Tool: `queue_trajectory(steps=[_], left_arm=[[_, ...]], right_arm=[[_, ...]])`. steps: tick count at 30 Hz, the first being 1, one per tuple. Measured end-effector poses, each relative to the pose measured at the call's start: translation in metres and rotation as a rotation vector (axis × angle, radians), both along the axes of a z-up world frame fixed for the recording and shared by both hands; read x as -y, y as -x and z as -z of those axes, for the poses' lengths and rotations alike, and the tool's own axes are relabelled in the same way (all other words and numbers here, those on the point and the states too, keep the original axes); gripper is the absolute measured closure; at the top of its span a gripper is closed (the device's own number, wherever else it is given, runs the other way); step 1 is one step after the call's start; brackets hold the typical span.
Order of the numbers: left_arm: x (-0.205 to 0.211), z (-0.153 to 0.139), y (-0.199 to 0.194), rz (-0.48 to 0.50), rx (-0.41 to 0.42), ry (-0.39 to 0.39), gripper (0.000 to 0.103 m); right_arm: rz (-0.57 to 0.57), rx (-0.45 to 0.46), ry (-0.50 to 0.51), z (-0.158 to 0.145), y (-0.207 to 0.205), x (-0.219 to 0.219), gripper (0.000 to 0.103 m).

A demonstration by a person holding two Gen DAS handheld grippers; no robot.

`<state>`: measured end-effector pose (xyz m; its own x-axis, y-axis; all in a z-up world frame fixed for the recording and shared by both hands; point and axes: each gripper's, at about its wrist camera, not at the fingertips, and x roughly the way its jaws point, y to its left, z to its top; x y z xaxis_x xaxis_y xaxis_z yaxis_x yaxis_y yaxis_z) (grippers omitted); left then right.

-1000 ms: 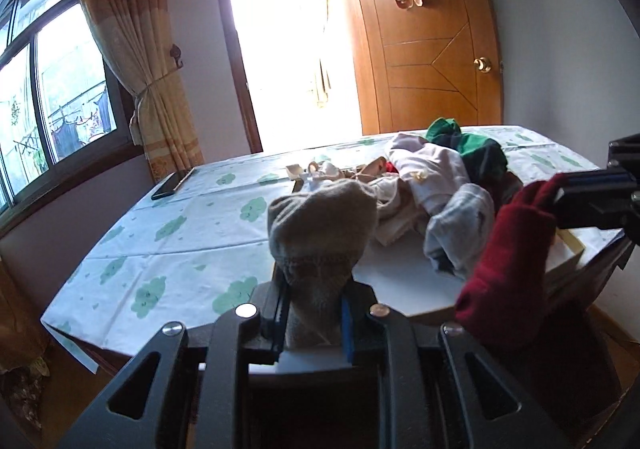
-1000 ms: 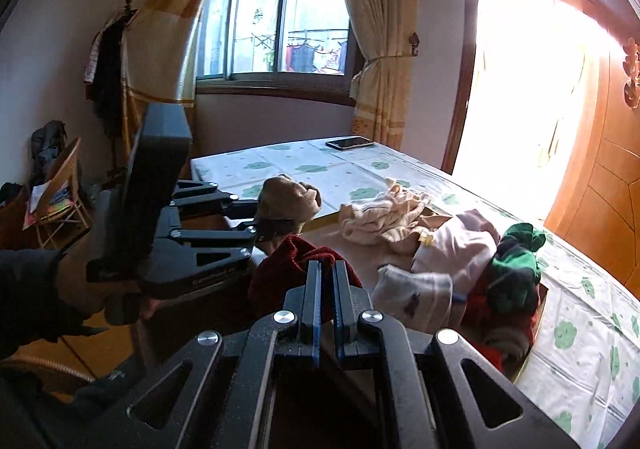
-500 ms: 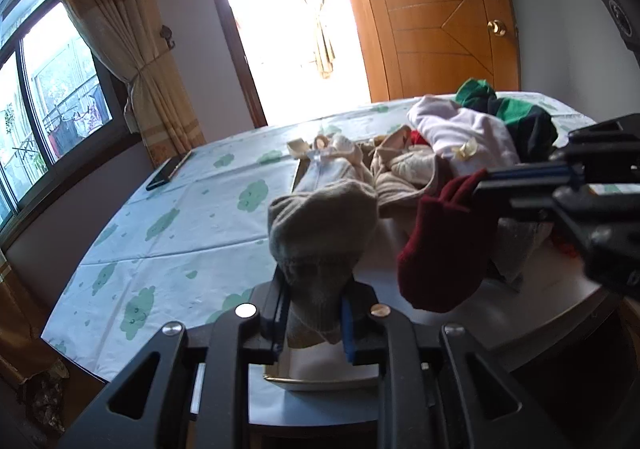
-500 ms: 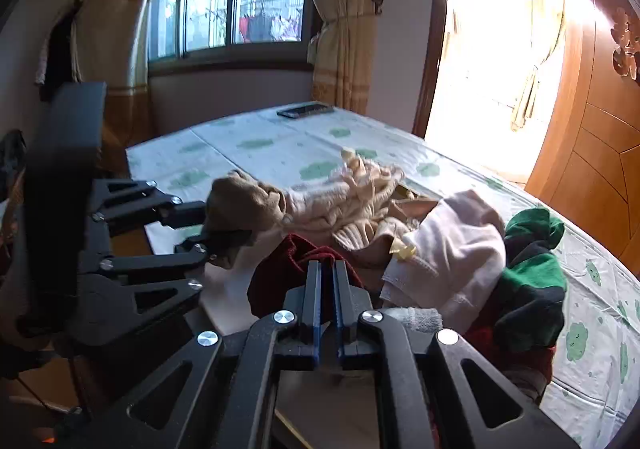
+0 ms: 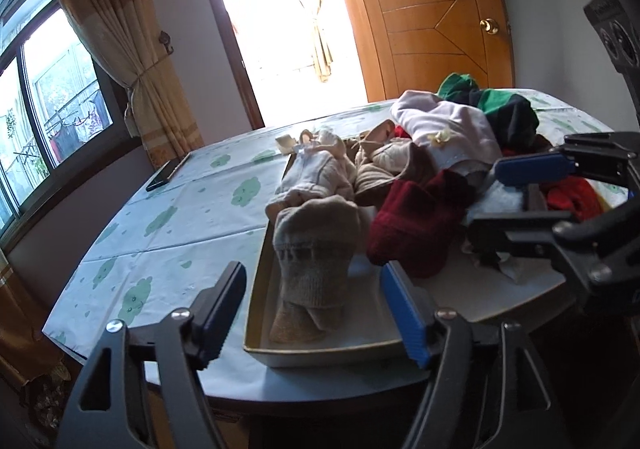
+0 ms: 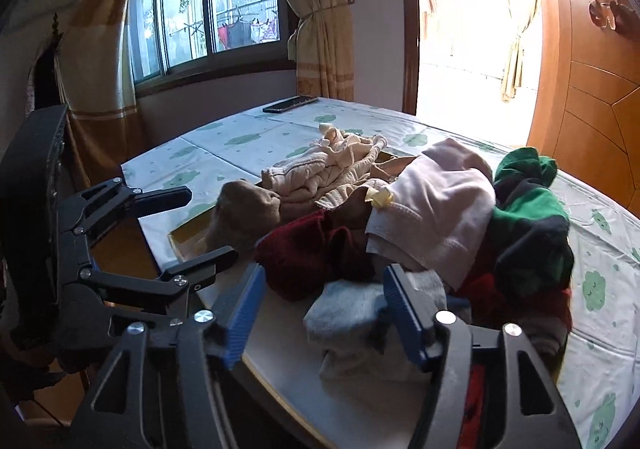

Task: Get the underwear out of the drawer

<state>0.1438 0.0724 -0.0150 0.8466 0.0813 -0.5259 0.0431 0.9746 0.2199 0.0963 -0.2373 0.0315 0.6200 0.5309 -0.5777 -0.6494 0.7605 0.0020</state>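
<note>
A shallow white drawer (image 5: 320, 349) lies on the table, piled with underwear and socks. My left gripper (image 5: 313, 269) hangs over its near corner, jaws opening. A beige sock (image 5: 316, 249) lies loose between the fingers, and the pads are off it. To its right rests a dark red sock (image 5: 412, 225). In the right wrist view, my right gripper (image 6: 325, 277) is also opening. The dark red sock (image 6: 316, 253) lies just ahead of its tips, and a grey-white cloth (image 6: 352, 317) sits between the fingers, unpressed. The left gripper (image 6: 212, 223) shows at the left, beside the beige sock (image 6: 248, 205).
Further back in the drawer are a pale pink garment (image 6: 440, 201), a green and dark garment (image 6: 528, 209) and cream pieces (image 6: 340, 153). A black phone (image 5: 166, 173) lies on the cloud-print tablecloth (image 5: 160, 229) near the window. A wooden door stands behind.
Both grippers have opened. The beige sock has dropped from the left one and the dark red sock from the right one, both into the drawer. Both grippers sank toward it.
</note>
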Motion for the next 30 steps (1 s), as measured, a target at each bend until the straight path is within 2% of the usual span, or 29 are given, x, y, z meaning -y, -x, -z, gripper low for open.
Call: queue_trajectory(steps=[9, 15, 23, 30], left_arm=[[0.0, -0.008, 0.044, 0.018, 0.027, 0.128, 0.024], [0.009, -0.019, 0.089, 0.022, 0.099, 0.196, 0.015], [0.027, -0.032, 0.136, 0.028, 0.197, 0.192, 0.008], [0.04, -0.033, 0.147, 0.051, 0.208, 0.164, 0.003]], right_arm=[[0.023, 0.014, -0.051, -0.007, 0.049, 0.034, 0.031], [0.083, 0.087, -0.156, -0.019, 0.098, 0.066, 0.023], [0.128, 0.228, -0.209, -0.025, 0.15, 0.081, 0.02], [0.134, 0.259, -0.225, -0.027, 0.165, 0.088, 0.019]])
